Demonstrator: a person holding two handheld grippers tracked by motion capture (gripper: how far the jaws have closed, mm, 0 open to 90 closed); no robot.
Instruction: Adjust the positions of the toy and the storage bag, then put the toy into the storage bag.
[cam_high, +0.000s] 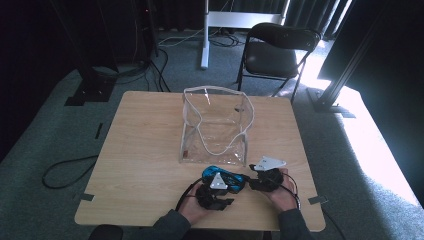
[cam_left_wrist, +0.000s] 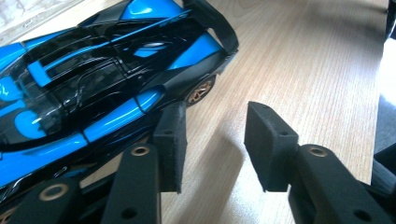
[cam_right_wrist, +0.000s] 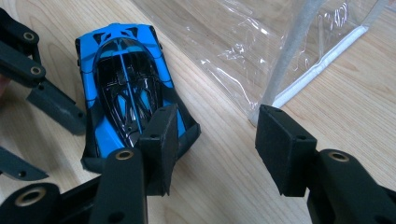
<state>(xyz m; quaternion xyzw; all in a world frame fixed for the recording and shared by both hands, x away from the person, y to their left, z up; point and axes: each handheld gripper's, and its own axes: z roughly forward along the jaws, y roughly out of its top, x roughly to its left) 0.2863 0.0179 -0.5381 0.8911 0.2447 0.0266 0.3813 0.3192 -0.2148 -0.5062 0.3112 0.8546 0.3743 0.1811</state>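
Note:
A blue and black toy sports car lies on the wooden table near its front edge, just in front of a clear plastic bag with white trim. My left gripper stands open beside the car. Its jaws have bare table between them, and one pad sits next to the car's side by a wheel. My right gripper is open too, at one end of the car. One of its pads overlaps that end, and the bag's corner lies just beyond.
The bag stands open-topped at the table's middle. A black folding chair and a white stand leg are on the carpet behind the table. Cables lie on the floor at left. The left gripper's fingers appear left of the car.

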